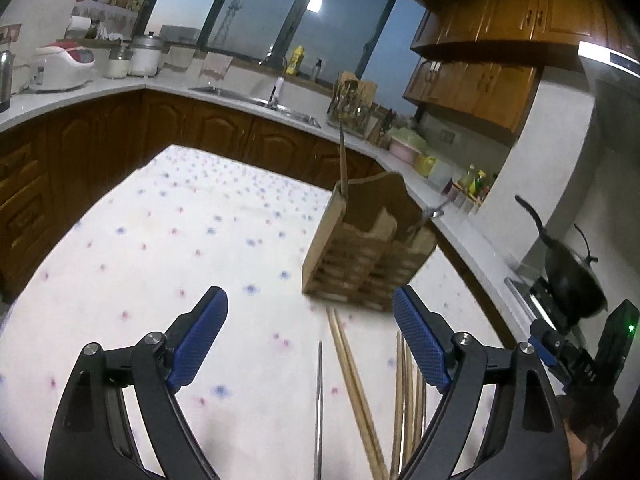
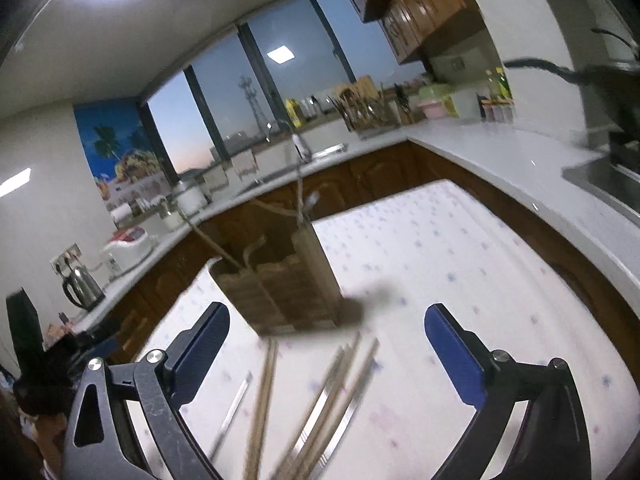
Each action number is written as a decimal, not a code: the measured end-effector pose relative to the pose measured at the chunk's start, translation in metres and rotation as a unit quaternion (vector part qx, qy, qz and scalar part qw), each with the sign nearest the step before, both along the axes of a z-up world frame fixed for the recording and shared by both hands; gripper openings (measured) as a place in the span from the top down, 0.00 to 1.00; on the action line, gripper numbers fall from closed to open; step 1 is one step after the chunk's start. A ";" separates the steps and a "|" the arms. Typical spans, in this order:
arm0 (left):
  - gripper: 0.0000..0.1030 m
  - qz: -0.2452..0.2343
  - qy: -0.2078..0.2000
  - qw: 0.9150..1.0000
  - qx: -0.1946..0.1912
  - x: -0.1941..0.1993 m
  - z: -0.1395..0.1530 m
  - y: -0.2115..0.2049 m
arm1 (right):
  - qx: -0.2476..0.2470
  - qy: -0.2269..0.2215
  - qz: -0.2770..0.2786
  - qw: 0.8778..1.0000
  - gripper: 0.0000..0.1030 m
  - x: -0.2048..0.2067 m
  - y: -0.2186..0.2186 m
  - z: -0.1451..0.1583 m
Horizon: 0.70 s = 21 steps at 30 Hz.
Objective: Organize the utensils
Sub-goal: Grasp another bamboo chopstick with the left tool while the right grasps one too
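- Your left gripper (image 1: 310, 342) has its two blue pads (image 1: 200, 336) wide apart. Nothing is between them and they hold nothing. It hangs over the white tablecloth (image 1: 160, 240) with little blue and pink flowers.
- On the cloth, below and between those pads, lies a thin metal utensil (image 1: 319, 408). It is long and skinny. It runs straight away from you, with its tip toward the wooden holder (image 1: 360, 256).
- Just to the right of it lies a pair of wooden chopsticks (image 1: 354, 380). They lie flat, side by side. Their far ends lean a bit to the left and stop close to the foot of the holder.
- More chopsticks (image 1: 404, 392) lie by the right pad, and they too run away from you.
- The wooden holder stands upright on the cloth, near its right edge. One long wooden stick (image 1: 343, 160) stands up out of its back corner. A metal handle (image 1: 430, 216) pokes out on its right side.
- Your right gripper (image 2: 328, 352) is wide open too, with nothing held.
- In the right wrist view the picture is blurry. The loose sticks (image 2: 340, 392) fan out on the cloth below the pads and point up toward the holder (image 2: 288, 292).
- You cannot tell how many sticks there are.
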State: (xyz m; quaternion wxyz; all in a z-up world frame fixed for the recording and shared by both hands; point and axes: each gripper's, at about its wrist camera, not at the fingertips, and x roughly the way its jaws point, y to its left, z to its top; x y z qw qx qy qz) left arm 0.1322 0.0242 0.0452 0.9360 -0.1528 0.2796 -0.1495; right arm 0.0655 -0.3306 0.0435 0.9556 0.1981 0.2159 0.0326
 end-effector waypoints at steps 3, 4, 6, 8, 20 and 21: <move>0.16 0.000 0.008 1.000 0.001 -0.006 -0.008 0.000 | 0.002 0.017 -0.004 1.000 0.04 -0.011 -0.004 -0.012; 0.16 -0.001 0.012 1.000 0.003 -0.008 -0.011 0.000 | 0.005 0.022 -0.007 1.000 0.04 -0.015 -0.005 -0.015; 0.16 -0.003 0.020 1.000 0.009 -0.009 -0.016 0.000 | 0.008 0.027 -0.010 1.000 0.04 -0.020 -0.007 -0.020; 0.16 -0.005 0.027 1.000 0.013 -0.011 -0.022 -0.002 | 0.006 0.032 -0.012 0.999 0.04 -0.024 -0.008 -0.023; 0.16 -0.027 0.056 0.997 0.040 -0.002 -0.033 -0.018 | -0.003 0.048 -0.002 0.999 0.04 -0.018 -0.001 -0.032; 0.16 -0.030 0.062 0.997 0.043 0.000 -0.035 -0.020 | -0.005 0.050 -0.001 0.999 0.04 -0.017 -0.001 -0.033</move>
